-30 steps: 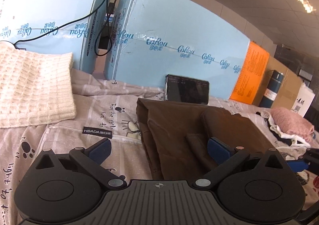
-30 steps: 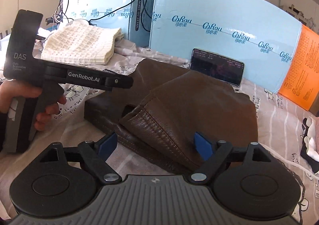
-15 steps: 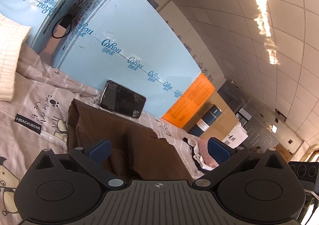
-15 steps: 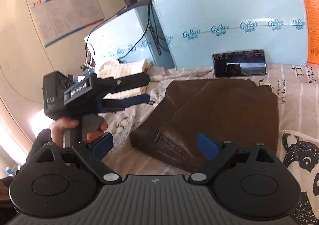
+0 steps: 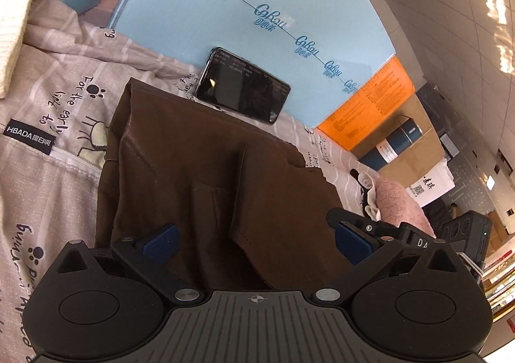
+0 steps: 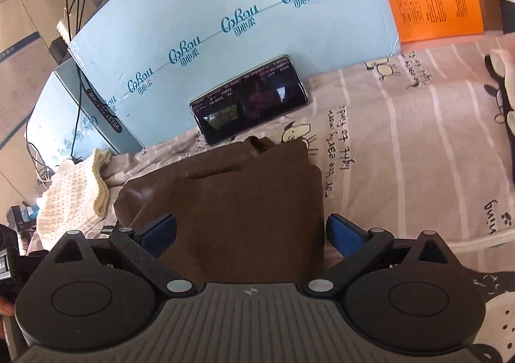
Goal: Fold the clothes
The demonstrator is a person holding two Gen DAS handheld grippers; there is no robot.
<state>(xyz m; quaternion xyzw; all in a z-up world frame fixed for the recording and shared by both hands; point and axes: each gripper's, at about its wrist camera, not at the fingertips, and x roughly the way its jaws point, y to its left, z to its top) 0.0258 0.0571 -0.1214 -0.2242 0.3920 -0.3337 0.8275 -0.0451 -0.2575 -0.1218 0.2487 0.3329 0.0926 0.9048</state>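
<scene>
A brown leather-like garment (image 5: 199,169) lies folded on the patterned bedsheet (image 5: 58,137); it also shows in the right wrist view (image 6: 244,202). My left gripper (image 5: 256,242) is open and empty, hovering over the garment's near edge. My right gripper (image 6: 251,235) is open and empty, also above the garment's near edge. The right gripper's body shows at the right of the left wrist view (image 5: 418,237). A folded cream knit cloth (image 6: 74,198) lies to the garment's left.
A black phone (image 5: 241,86) leans against a light blue box (image 5: 257,8) behind the garment. An orange sheet (image 5: 370,102), a dark blue bottle (image 5: 389,144) and a pile of pink and white clothes (image 5: 396,202) lie to the right.
Both grippers have swung and tilted down toward the folded brown garment, which now lies flatter and squarer. The left gripper has left the middle of the right wrist view.
</scene>
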